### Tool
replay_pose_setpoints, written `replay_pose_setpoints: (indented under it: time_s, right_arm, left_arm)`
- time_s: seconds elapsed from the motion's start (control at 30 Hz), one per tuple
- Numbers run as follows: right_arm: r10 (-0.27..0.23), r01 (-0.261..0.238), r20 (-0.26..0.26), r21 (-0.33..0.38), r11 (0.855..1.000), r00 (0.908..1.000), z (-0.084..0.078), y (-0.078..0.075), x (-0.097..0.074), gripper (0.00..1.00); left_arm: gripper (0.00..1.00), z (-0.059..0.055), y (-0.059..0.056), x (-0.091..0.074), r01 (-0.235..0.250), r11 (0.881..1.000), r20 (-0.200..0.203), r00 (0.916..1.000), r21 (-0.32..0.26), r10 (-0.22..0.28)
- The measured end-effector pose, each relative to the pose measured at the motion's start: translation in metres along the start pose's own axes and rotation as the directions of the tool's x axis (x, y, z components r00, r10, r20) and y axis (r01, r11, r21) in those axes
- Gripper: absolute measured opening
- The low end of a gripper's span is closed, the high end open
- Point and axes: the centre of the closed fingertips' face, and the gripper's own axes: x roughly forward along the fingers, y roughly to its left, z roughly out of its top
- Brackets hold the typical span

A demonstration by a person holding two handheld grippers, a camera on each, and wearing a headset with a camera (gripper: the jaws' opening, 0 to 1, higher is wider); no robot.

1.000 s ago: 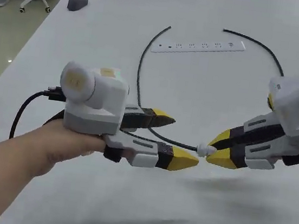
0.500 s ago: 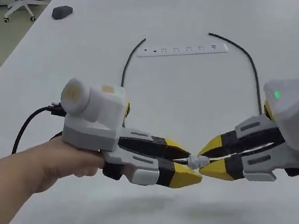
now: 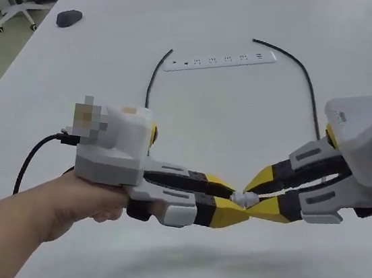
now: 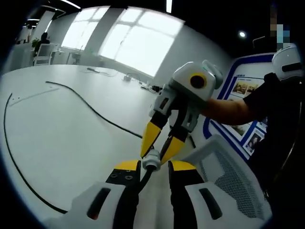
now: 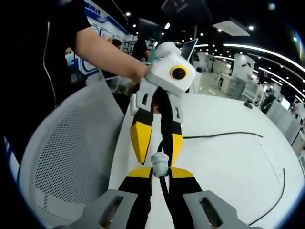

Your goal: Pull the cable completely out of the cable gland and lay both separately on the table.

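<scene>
A small white cable gland [image 3: 245, 199] hangs above the white table [image 3: 208, 121] with a black cable [image 3: 151, 80] running through it. My right gripper [image 3: 255, 193] comes in from the right, shut on the gland [image 5: 160, 162] at its tips, and the cable [image 5: 164, 188] trails back between its fingers. My left gripper [image 3: 233, 200] comes in from the left, shut on the cable [image 4: 145, 177] just behind the gland [image 4: 151, 160]. The two grippers meet tip to tip. The rest of the cable lies in arcs on the table.
A white power strip [image 3: 219, 60] lies at the far side of the table, between the cable arcs. A dark mouse [image 3: 68, 18] sits at the far left corner. A white mesh chair back [image 5: 66, 143] stands close beside the grippers.
The left gripper's jaws, wide apart a second ago, have come together on the cable and slid up to the gland. The right gripper keeps its hold.
</scene>
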Motion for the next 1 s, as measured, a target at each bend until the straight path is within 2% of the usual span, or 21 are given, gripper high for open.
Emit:
replay_pose_setpoints:
  time_s: [0.1, 0.47, 0.53, 0.57, 0.6, 0.67, 0.7, 0.73, 0.8, 0.83, 0.9, 0.93, 1.0]
  right_arm:
    - [0.005, -0.005, 0.001, -0.003, 1.000, 1.0000, 0.001, 0.000, -0.001, 0.07]
    - [0.023, -0.023, 0.015, -0.003, 1.000, 0.9996, 0.001, 0.001, -0.001, 0.08]
    - [0.030, -0.031, 0.032, 0.045, 0.999, 0.9990, 0.002, -0.001, -0.003, 0.08]
    - [0.039, -0.043, 0.045, 0.093, 0.995, 0.9983, 0.003, -0.002, -0.003, 0.08]
    - [0.042, -0.046, 0.046, 0.105, 0.993, 0.9981, 0.002, -0.002, -0.004, 0.09]
    - [0.078, -0.088, 0.060, 0.185, 0.979, 0.9951, 0.001, -0.001, -0.005, 0.09]
    - [0.098, -0.112, 0.077, 0.216, 0.970, 0.9922, 0.002, 0.000, -0.006, 0.09]
    - [0.111, -0.127, 0.079, 0.243, 0.962, 0.9907, 0.001, 0.001, -0.007, 0.09]
    - [0.121, -0.141, 0.092, 0.252, 0.957, 0.9883, 0.002, -0.001, -0.007, 0.09]
    - [0.132, -0.155, 0.100, 0.276, 0.949, 0.9863, 0.002, 0.000, -0.008, 0.09]
    - [0.140, -0.167, 0.111, 0.296, 0.940, 0.9839, 0.002, -0.003, -0.009, 0.09]
    - [0.142, -0.172, 0.117, 0.305, 0.937, 0.9829, 0.003, -0.004, -0.010, 0.08]
    - [0.139, -0.169, 0.119, 0.297, 0.940, 0.9831, 0.004, -0.004, -0.011, 0.08]
  left_arm:
    - [0.16, 0.000, 0.001, 0.000, -0.009, 1.000, -0.001, 1.0000, 0.005, 0.009]
    - [0.15, 0.000, -0.001, -0.001, -0.006, 0.999, -0.012, 0.9999, 0.035, 0.007]
    - [0.15, 0.003, -0.001, -0.001, -0.015, 0.997, -0.005, 0.9999, 0.070, 0.016]
    - [0.15, 0.003, -0.001, -0.001, -0.018, 0.996, -0.007, 0.9998, 0.084, 0.019]
    - [0.15, 0.005, 0.001, -0.001, -0.027, 0.993, -0.009, 0.9996, 0.115, 0.028]
    - [0.15, 0.004, -0.001, 0.000, -0.020, 0.974, -0.029, 0.9992, 0.225, 0.028]
    - [0.15, 0.002, -0.002, 0.000, -0.017, 0.971, -0.046, 0.9985, 0.239, 0.029]
    - [0.15, 0.003, -0.004, 0.001, -0.015, 0.971, -0.044, 0.9987, 0.238, 0.026]
    - [0.15, 0.003, -0.003, 0.001, -0.012, 0.962, -0.054, 0.9981, 0.275, 0.028]
    - [0.15, 0.003, -0.004, 0.001, -0.012, 0.959, -0.049, 0.9984, 0.285, 0.027]
    - [0.15, 0.004, -0.004, 0.000, -0.014, 0.953, -0.046, 0.9985, 0.301, 0.029]
    - [0.15, 0.006, -0.004, 0.000, -0.019, 0.947, -0.039, 0.9987, 0.320, 0.034]
    - [0.15, 0.008, -0.003, 0.000, -0.026, 0.946, -0.031, 0.9988, 0.322, 0.038]
